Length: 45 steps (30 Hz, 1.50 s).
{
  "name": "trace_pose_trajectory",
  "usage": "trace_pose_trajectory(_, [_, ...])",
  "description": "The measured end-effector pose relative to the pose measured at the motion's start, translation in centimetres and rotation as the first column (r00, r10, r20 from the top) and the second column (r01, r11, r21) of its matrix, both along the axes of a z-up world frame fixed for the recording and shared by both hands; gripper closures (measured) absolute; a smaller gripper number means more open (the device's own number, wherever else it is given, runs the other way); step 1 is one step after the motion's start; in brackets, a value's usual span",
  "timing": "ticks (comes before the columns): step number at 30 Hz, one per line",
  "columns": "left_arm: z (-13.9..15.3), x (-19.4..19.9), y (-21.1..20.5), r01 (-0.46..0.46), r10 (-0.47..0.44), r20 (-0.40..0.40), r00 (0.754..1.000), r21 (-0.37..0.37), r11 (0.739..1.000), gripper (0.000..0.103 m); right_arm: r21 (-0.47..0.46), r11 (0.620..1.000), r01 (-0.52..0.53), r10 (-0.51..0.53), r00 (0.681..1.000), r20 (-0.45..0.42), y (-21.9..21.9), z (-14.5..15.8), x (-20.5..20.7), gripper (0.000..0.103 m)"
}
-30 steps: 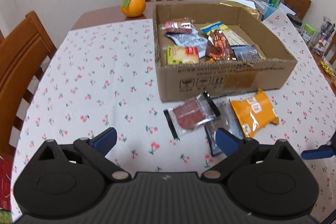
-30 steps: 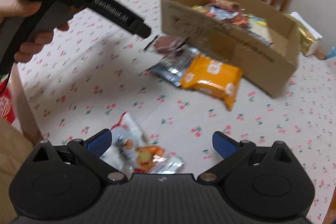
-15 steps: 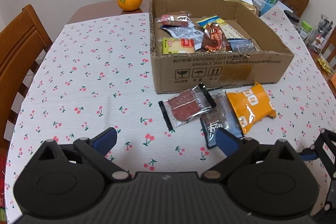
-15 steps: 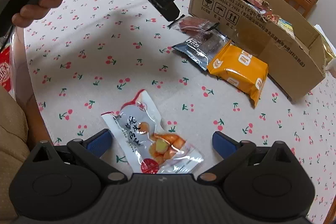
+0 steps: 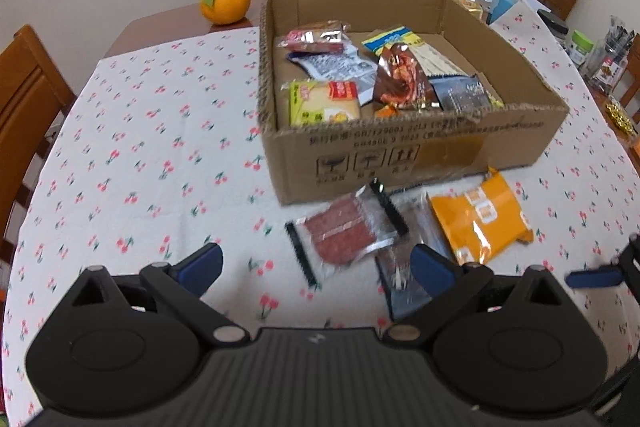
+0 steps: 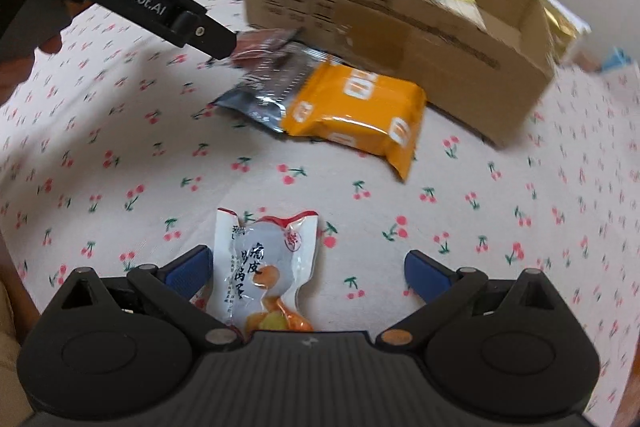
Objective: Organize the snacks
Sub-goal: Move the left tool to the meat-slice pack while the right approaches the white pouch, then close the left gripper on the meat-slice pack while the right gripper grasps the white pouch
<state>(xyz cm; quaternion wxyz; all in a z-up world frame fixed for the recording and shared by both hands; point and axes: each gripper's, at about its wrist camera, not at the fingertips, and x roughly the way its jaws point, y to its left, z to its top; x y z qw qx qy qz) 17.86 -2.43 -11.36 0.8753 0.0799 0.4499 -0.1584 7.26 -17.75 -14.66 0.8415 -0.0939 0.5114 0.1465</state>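
Egg packet (image 6: 266,275) lies between spread right hand-held gripper (image 6: 306,269) fingers; left hand-held gripper (image 5: 316,263) also spread

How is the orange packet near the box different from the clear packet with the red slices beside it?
The orange packet is opaque and puffy; the clear packet is flat, and its red slices show through. The orange packet has pale square marks, while the clear packet has black strips at both ends. The orange packet lies farther right. Both lie on the cherry-print tablecloth, outside the cardboard box.
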Motion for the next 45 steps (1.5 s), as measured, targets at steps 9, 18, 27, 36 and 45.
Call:
trace_pose_trajectory(9, [-1.3, 3.4, -2.0, -0.013, 0.013, -0.004, 1.000, -0.032, 0.999, 0.003, -0.002, 1.000, 0.009, -0.009, 1.000, 0.008, -0.3, 0.1, -0.3, 0.000])
trace_pose_trajectory(18, [-2.7, 3.4, 0.2, -0.064, 0.063, -0.032, 0.997, -0.018, 0.998, 0.003, -0.002, 1.000, 0.016, -0.016, 1.000, 0.009, 0.0, 0.0, 0.2, 0.000])
trace_pose_trajectory(27, [-3.9, 2.5, 4.1, -0.125, 0.128, -0.062, 0.990, 0.037, 0.991, 0.003, -0.003, 1.000, 0.016, -0.016, 1.000, 0.008, 0.1, -0.1, 0.3, 0.000])
trace_pose_trajectory(36, [-4.4, 2.9, 3.9, -0.059, 0.059, -0.024, 0.998, 0.013, 0.998, 0.001, -0.003, 1.000, 0.019, -0.019, 1.000, 0.004, 0.1, 0.0, 0.5, 0.000])
trace_pose_trajectory(45, [-4.0, 2.5, 3.5, 0.021, -0.021, -0.022, 1.000, 0.007, 1.000, 0.017, -0.003, 1.000, 0.018, -0.018, 1.000, 0.007, 0.0, 0.0, 0.3, 0.000])
